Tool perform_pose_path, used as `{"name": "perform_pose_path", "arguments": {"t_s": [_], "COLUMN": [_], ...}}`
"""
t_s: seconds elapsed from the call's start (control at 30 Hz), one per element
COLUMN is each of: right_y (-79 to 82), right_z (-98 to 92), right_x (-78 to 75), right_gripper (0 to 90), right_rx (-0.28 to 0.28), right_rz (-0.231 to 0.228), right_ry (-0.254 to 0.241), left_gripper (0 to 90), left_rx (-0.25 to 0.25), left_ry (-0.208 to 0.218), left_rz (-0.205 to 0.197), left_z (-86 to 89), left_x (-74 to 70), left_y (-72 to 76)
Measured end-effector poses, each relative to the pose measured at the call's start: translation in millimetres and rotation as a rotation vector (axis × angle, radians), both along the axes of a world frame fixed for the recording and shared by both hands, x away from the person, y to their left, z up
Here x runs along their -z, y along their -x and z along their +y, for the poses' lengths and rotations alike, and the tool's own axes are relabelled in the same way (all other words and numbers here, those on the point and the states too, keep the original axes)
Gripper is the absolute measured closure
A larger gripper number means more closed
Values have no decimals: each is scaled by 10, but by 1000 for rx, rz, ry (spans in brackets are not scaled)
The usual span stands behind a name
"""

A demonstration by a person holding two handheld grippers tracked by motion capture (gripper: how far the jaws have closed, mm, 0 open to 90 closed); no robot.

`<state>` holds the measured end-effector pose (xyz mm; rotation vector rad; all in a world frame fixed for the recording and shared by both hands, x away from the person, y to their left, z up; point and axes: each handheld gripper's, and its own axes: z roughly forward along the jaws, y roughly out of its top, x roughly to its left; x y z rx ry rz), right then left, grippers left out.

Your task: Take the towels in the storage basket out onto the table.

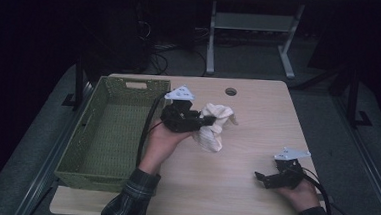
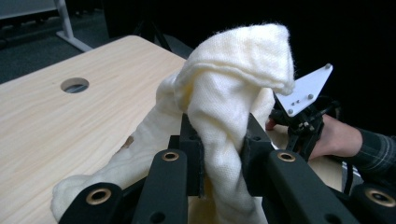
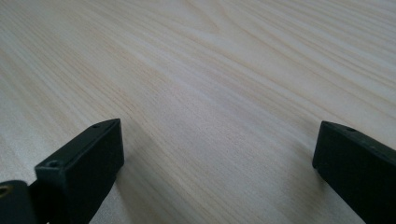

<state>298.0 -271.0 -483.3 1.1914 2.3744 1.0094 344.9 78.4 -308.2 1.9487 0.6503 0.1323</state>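
Your left gripper (image 2: pixel 219 144) has its black jaws pinched on a cream cloth (image 2: pixel 233 93), soft and nubbly, bunched into thick folds and lifted over the middle of the pale wood-grain table (image 1: pixel 257 121); its lower end trails to the surface; a green woven basket (image 1: pixel 96 147), rectangular, stands just left; your right gripper (image 3: pixel 217 154) rests low near the table's right edge, blocky jaws spread wide, nothing between them.

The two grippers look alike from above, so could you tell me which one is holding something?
The left gripper, beside the green basket, is clamped on the cream cloth. The right gripper rests near the table's front edge with jaws apart.
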Motion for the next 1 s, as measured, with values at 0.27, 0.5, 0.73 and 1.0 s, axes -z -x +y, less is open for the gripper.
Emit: {"name": "perform_pose_path", "arguments": {"t_s": [0.27,0.5,0.73,1.0], "right_y": [4,-1,-8,-9], "right_z": [-5,-11,-11,-14], "right_x": [-1,1,1,1], "right_gripper": [16,16,16,16], "right_rx": [-4,-12,-19,-23], "right_rz": [2,-1,-2,-2], "right_ry": [-1,4,5,5], "left_gripper": [751,751,751,744], "left_rx": [21,46,62,91], "left_ry": [-22,-90,-120,-171], "left_rz": [3,28,75,81], "left_z": [-310,-565,-699,-800], "left_x": [177,483,802,1123], "left_y": [47,46,23,1]}}
